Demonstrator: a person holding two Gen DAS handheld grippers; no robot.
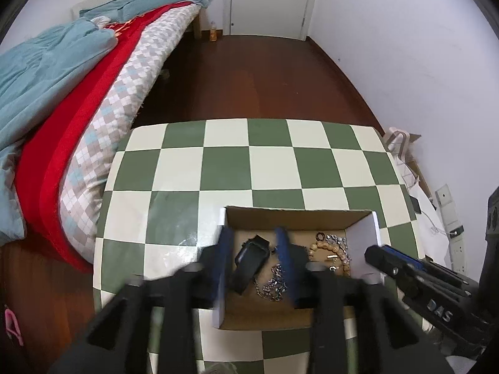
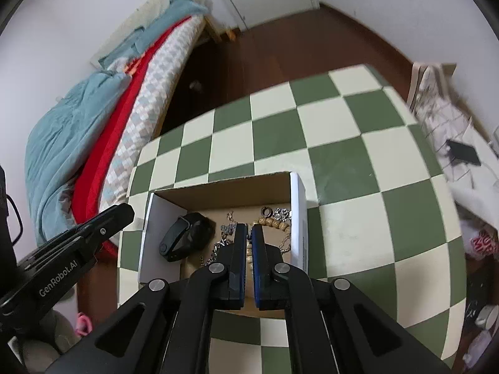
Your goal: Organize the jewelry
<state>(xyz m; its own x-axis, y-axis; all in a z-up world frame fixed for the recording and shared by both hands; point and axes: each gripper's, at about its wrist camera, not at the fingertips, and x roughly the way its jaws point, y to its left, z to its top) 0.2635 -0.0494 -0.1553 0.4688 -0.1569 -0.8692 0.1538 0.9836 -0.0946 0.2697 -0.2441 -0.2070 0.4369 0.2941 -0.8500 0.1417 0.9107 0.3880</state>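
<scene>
An open cardboard box [image 1: 363,233] [image 2: 298,218] sits on the green-and-white checked table [image 1: 271,168] [image 2: 343,155]. In it lie a black wristband watch [image 1: 249,261] [image 2: 184,237], a silver chain [image 1: 273,285] [image 2: 218,246], a wooden bead bracelet [image 1: 330,254] [image 2: 274,222], a dark ring [image 1: 321,236] [image 2: 266,210] and small silver pieces [image 1: 339,240] [image 2: 283,213]. My left gripper [image 1: 253,233] hangs over the box's left half, its blue jaws apart above the watch, with nothing gripped. My right gripper [image 2: 249,227] is shut above the chain and beads, with nothing seen in it.
A bed [image 1: 78,99] with teal and red bedding runs along the table's left side. Brown wooden floor [image 1: 255,74] lies beyond the table, with a white door [image 1: 271,0] at the far wall. To the right, a white cloth holds a dark phone [image 2: 463,152] and clutter.
</scene>
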